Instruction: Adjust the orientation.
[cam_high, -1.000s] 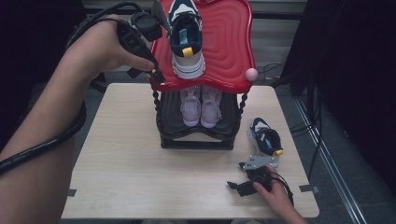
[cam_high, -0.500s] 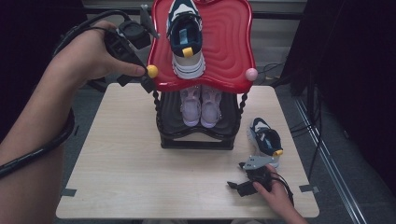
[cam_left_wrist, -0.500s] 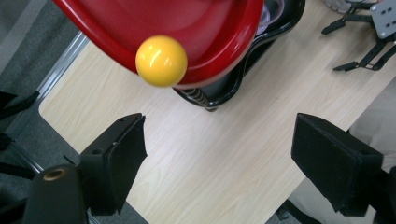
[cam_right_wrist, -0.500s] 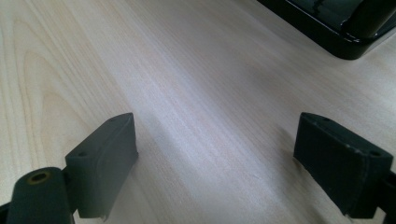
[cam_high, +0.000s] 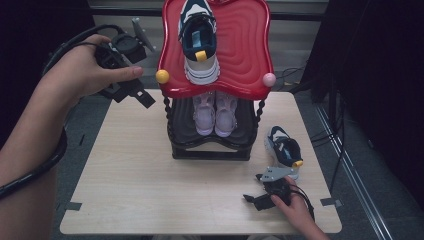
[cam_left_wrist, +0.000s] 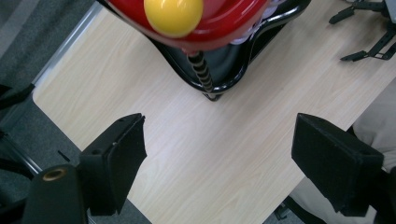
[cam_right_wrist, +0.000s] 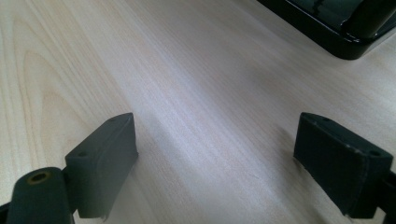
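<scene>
A two-tier shoe rack stands at the back middle of the table, with a red top shelf and a black lower shelf. One navy-and-white sneaker lies on the red shelf. A pale lilac pair sits on the lower shelf. A second navy sneaker lies on the table to the right of the rack. My left gripper hangs in the air left of the rack, beside the yellow knob, open and empty. My right gripper rests on the table at the front right, open and empty.
The wooden table has bare room in front of and left of the rack. A pink knob marks the red shelf's right corner. Cables trail on the floor at the right. A spiral black post holds up the shelf.
My left gripper has drawn away from the sneaker on the red shelf, moving left and down to the rack's left side. The right gripper has stayed put.
</scene>
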